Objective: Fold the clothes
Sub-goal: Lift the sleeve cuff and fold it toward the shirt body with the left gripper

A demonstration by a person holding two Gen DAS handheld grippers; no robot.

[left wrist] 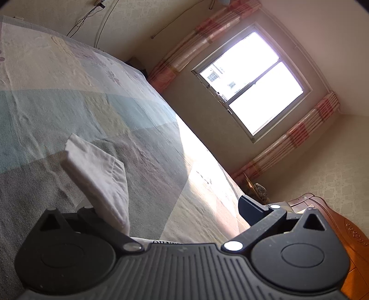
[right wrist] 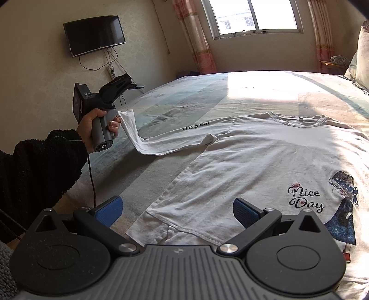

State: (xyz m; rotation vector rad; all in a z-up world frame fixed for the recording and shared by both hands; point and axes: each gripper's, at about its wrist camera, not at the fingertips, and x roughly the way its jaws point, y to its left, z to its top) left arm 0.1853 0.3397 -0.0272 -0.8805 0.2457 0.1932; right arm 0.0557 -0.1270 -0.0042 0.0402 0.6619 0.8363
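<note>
A white long-sleeved shirt [right wrist: 265,157] with a "Nice Day" print lies flat on the patchwork bedspread [right wrist: 184,99]. Its sleeve [right wrist: 175,143], marked "OH,YES!", stretches to the left. The cuff [right wrist: 128,117] is lifted off the bed beside the hand that holds my left gripper [right wrist: 129,85]. In the left wrist view my left gripper [left wrist: 168,210] stands wide open, and the white cuff [left wrist: 99,177] drapes over its left finger, not pinched. My right gripper [right wrist: 177,213] is open, its blue pads [right wrist: 110,211] low over the shirt's hem corner [right wrist: 150,221].
A black-sleeved arm [right wrist: 39,170] and a cable [right wrist: 92,182] are at the left. A wall TV [right wrist: 94,34], a curtained window [right wrist: 253,16] and a pillow [right wrist: 362,57] border the bed. A wooden headboard [left wrist: 341,226] shows in the left wrist view.
</note>
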